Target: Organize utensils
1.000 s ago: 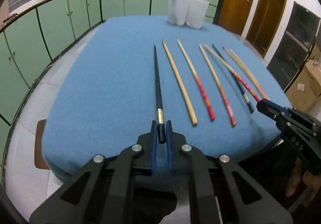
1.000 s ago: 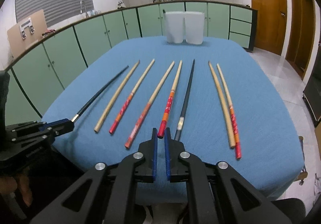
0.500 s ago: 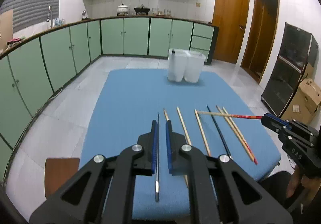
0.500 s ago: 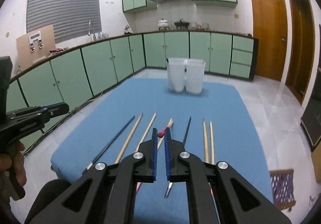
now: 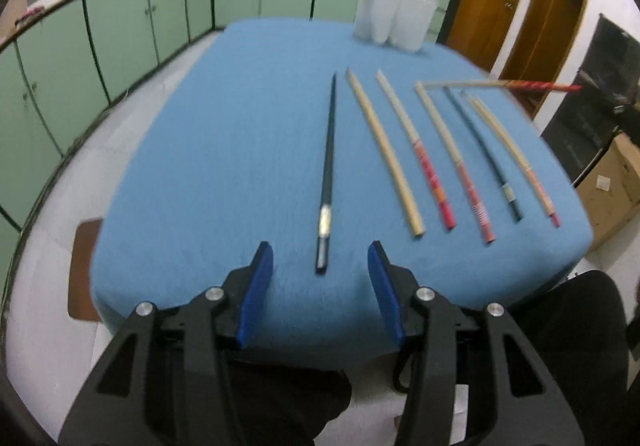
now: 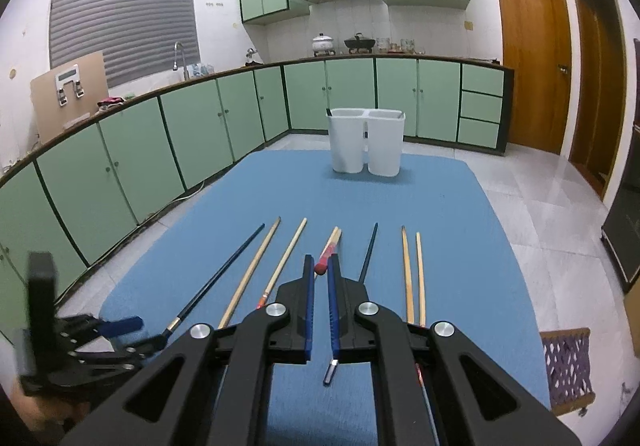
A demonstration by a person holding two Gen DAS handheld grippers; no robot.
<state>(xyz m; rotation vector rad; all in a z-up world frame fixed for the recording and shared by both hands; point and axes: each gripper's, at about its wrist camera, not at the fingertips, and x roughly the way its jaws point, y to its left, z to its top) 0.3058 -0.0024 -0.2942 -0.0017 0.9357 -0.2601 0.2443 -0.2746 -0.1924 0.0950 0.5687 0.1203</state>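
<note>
- Since half a second ago the left gripper (image 5: 320,286) has let go of the black chopstick (image 5: 327,170), which was pinched between its pads and now lies flat on the blue cloth (image 5: 224,150).
- The right gripper (image 6: 319,302) has kept its hold on the red-ended chopstick (image 6: 327,251), which is now lifted clear of the row.
- The black chopstick is slim and dark, with a silver band near its blunt end; it lies leftmost in the row, just beside a plain bamboo stick (image 5: 384,154).
- The left gripper's blue pads (image 5: 256,290) stand wide apart, either side of that blunt end and touching nothing.
- The right gripper's jaws are drawn narrow, clamping the pale stick near its red end; in the left view it hangs level in the air above the far tips of the others.
- The white two-part holder (image 6: 366,144) stands at the cloth's far end, well apart from the sticks.
</note>
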